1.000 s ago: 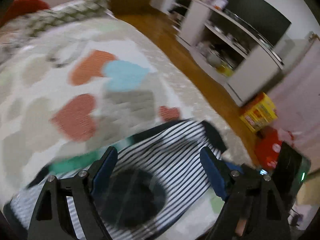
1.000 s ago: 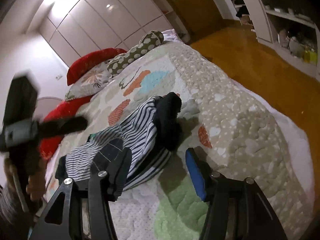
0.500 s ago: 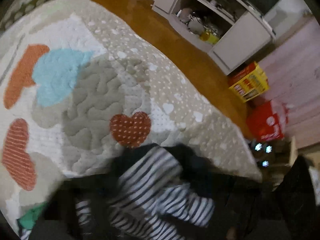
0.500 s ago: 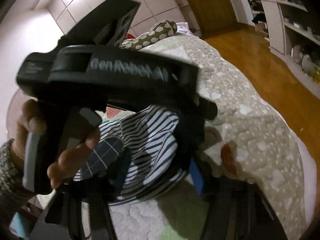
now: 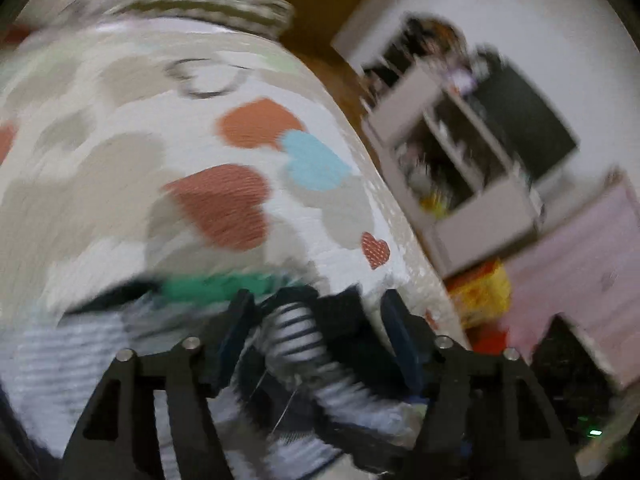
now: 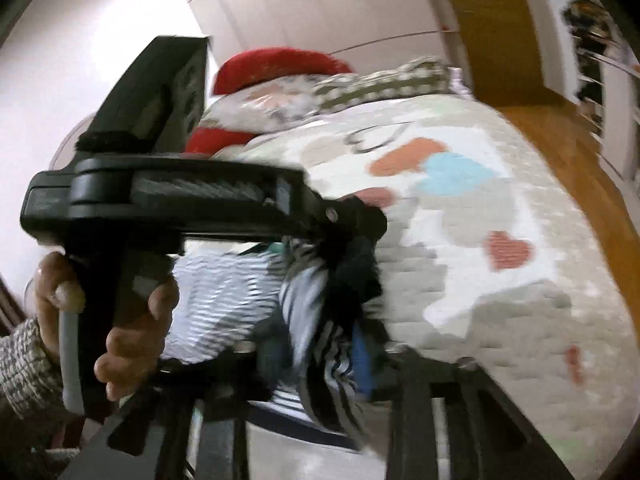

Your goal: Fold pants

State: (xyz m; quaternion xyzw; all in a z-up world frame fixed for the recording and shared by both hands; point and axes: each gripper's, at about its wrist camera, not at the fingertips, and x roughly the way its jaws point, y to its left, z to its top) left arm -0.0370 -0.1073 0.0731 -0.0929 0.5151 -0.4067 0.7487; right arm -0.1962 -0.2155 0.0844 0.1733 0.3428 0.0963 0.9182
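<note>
The black-and-white striped pants (image 5: 296, 332) with a dark waistband lie bunched on the heart-patterned quilt (image 5: 180, 152). My left gripper (image 5: 316, 320) has its blue-padded jaws around a striped fold; the frame is blurred and the jaws look partly apart. In the right wrist view my right gripper (image 6: 316, 352) has narrowed its jaws on a striped fold of the pants (image 6: 320, 320). The left gripper's body (image 6: 168, 196), held in a hand, fills that view's left side and reaches the same bunch.
Red and patterned pillows (image 6: 280, 76) lie at the head of the bed. A wooden floor (image 6: 560, 152) runs along the bed's right edge. A white shelf unit (image 5: 460, 176) and yellow box (image 5: 480, 296) stand beyond it.
Both grippers have closed in on the pants. The right jaws have narrowed around a striped fold. The left gripper has swung down onto the bunched fabric.
</note>
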